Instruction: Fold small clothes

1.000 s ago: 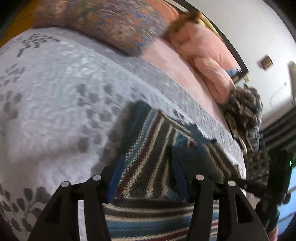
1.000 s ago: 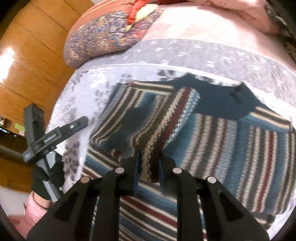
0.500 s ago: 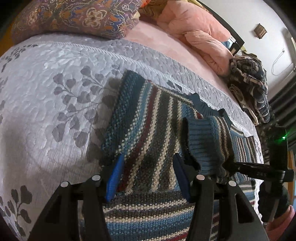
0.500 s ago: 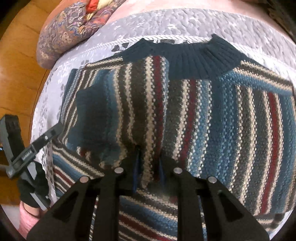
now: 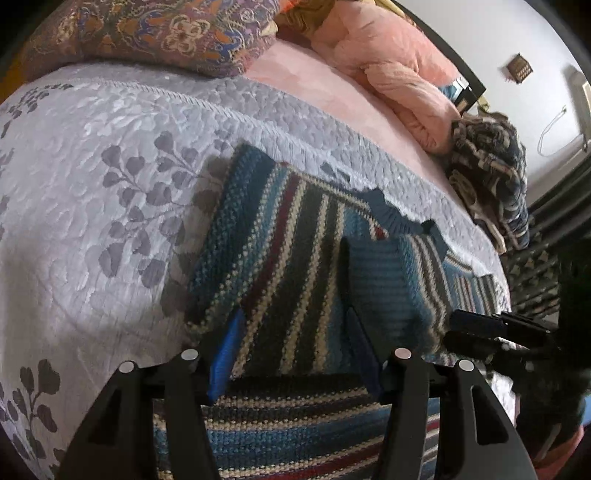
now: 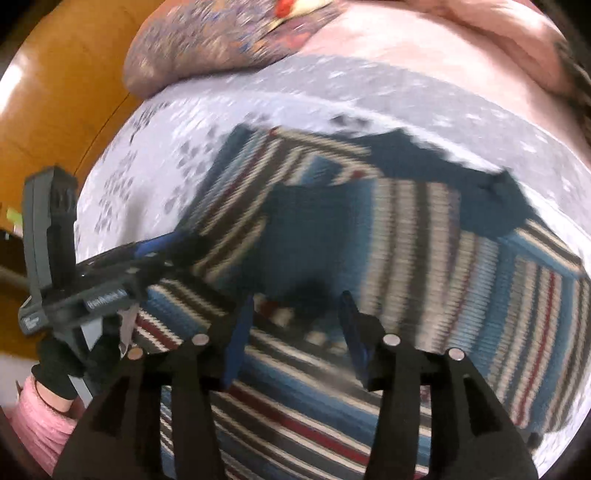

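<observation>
A striped knit sweater (image 5: 280, 236) in blue, cream, dark grey and red lies flat on a grey leaf-patterned bedspread (image 5: 92, 155). Its sleeve (image 5: 376, 273) with a blue ribbed cuff is folded across the body. My left gripper (image 5: 293, 332) is open, its blue pads straddling the folded sleeve from just above. In the right wrist view the same sweater (image 6: 424, 236) fills the frame, blurred, with its dark collar (image 6: 443, 166) at the top. My right gripper (image 6: 295, 306) is open over the cuff (image 6: 295, 236), holding nothing. The left gripper (image 6: 155, 254) shows there at the sweater's left edge.
A patterned pillow (image 5: 147, 33) and a pink blanket (image 5: 399, 70) lie at the head of the bed. A pile of dark patterned clothes (image 5: 491, 177) sits at the right edge. A wooden wall (image 6: 62, 92) stands left. A gloved hand and pink sleeve (image 6: 40, 406) hold the left gripper.
My right gripper was shut on the sleeve, carried it over the sweater body, and has now let go and opened. The sleeve rests folded on the sweater. The left gripper stayed open.
</observation>
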A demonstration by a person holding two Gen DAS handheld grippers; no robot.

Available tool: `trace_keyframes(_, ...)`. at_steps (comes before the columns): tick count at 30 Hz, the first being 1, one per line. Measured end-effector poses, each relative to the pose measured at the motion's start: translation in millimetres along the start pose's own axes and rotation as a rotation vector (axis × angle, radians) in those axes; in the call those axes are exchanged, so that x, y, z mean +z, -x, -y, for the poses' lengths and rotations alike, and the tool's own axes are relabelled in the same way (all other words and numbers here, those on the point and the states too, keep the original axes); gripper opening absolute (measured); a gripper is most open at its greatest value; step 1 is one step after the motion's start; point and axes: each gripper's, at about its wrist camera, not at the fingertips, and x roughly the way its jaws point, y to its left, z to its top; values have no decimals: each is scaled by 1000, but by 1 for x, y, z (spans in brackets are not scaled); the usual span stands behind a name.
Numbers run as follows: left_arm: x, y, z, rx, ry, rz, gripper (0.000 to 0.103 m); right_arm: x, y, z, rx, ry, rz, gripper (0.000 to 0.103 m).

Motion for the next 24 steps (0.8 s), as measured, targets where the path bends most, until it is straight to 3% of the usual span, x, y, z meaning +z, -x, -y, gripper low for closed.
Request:
trace_keyframes(2, -1, -2, -3, -4, 1, -2, 58, 4, -16, -13, -11, 23, -28, 56)
trace_keyframes(4, 0, -4, -7, -14, 8, -4, 58, 7, -29, -21, -22, 36, -50, 71)
trace_keyframes(8, -1, -7, -12, -30, 28, -8, 58, 11, -49, -23, -89, 50, -67, 68)
trace_keyframes(11, -2, -8, -10, -22, 14, -8, 59, 12, -53, -23, -130, 57, -64, 53)
trace_keyframes(13, -2, -8, -10, -21, 17, -7, 59, 12, -50, -19, -169, 63, -58, 30)
trace_keyframes(14, -2, -8, -9, -21, 17, -6, 59, 11, -49, -15, -159, 50, -57, 27)
trace_keyframes(16, -2, -9, -8, -16, 12, -6, 59, 12, -43, -1, -123, -2, -53, 10)
trace_keyframes(18, -3, -10, -7, -7, 0, -5, 60, 11, -37, 12, -53, -60, -44, 8)
trace_keyframes(24, -5, -12, -4, 9, -14, 0, 61, 1, 1, 47, 29, -173, 34, 7)
